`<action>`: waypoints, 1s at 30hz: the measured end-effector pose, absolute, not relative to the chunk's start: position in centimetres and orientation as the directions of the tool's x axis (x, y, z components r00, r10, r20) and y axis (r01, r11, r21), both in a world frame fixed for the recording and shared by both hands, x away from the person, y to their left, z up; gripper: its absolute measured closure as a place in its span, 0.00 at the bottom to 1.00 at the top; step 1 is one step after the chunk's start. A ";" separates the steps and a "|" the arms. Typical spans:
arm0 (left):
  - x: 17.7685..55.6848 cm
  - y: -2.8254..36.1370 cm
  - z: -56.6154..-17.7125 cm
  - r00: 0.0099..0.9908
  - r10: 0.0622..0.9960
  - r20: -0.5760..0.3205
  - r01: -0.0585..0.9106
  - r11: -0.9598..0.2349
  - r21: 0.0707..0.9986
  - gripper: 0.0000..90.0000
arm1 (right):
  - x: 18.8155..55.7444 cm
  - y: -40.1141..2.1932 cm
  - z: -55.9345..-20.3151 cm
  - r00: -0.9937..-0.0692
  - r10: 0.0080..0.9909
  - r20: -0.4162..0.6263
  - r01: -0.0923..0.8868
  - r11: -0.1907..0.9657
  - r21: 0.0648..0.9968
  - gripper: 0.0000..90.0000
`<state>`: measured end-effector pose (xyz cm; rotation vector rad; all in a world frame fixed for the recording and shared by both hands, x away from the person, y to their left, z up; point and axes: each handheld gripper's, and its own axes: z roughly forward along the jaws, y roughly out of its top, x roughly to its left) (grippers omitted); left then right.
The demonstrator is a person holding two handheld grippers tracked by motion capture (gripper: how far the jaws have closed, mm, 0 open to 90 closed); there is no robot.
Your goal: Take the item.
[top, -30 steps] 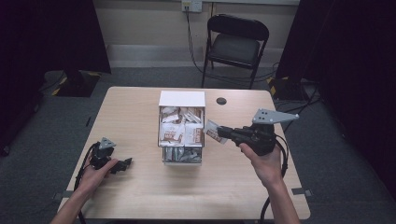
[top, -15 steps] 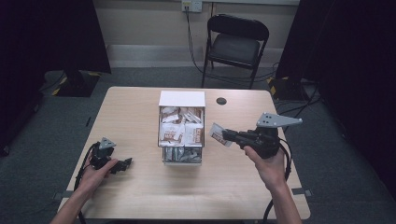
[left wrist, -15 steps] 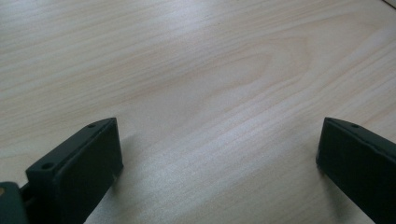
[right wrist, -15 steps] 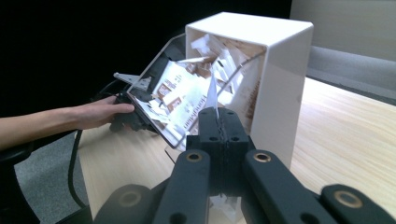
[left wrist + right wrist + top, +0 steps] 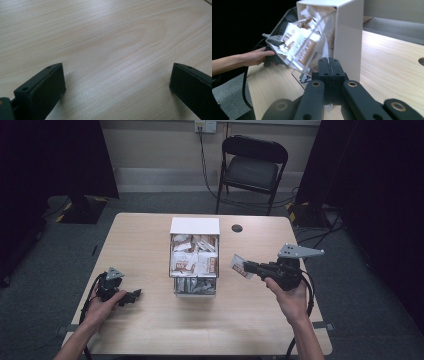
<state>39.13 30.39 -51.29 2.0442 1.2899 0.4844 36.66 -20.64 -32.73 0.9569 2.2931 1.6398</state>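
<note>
pale wood grain is running across the table [image 5: 150, 245], and a white box [image 5: 195, 226] with a clear front is standing near its middle, stuffed with brown and white packets [image 5: 192, 261]. the right gripper [image 5: 244, 267] is hovering just to the box's right, above the table, its jaws clenched on one thin packet [image 5: 239, 265]. in the right gripper view that packet [image 5: 325, 48] is standing edge-on, rising straight up out of the pinched jaws, so its long axis seems to be running along the line of the jaws, toward the box's white side wall [image 5: 348, 40]. the box is lying ahead and to the left of the held packet, near but not touching it. the right hand [image 5: 290, 295] is clearly the nearer one to the box.

the left gripper [image 5: 134, 295] is resting low near the table's left front corner, well apart from the box, with its jaws spread wide over bare wood; the left gripper view is showing nothing between them. the left hand [image 5: 102, 302] is wrapped around its body.

the packets are carrying printed labels with brown panels, but the lettering is too blurred and small to read, so no brand can be made out. a dark round hole [image 5: 237, 228] is sitting in the tabletop behind the box, and a folding chair [image 5: 252, 167] is standing beyond the table.
</note>
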 end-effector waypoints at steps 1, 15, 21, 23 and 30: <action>39.1 30.4 -51.3 0.444 0.895 -0.038 0.649 -0.293 0.702 0.00 | 36.7 -20.6 -32.7 -0.781 0.582 0.226 0.402 0.192 0.895 1.00; 39.1 30.4 -51.3 0.441 0.896 -0.040 0.649 -0.288 0.704 0.00 | 37.8 -21.3 -35.1 -0.751 0.611 0.250 0.455 0.203 0.867 1.00; 39.1 30.4 -51.3 0.441 0.896 -0.041 0.649 -0.288 0.704 0.00 | 38.2 -21.4 -35.8 -0.744 0.618 0.253 0.465 0.208 0.860 1.00; 39.1 30.4 -51.3 0.444 0.895 -0.038 0.649 -0.292 0.702 0.00 | 38.4 -21.3 -36.2 -0.741 0.622 0.254 0.474 0.215 0.854 1.00; 39.1 30.4 -51.3 0.444 0.895 -0.037 0.649 -0.293 0.702 0.00 | 38.6 -20.8 -36.7 -0.741 0.624 0.247 0.480 0.236 0.845 1.00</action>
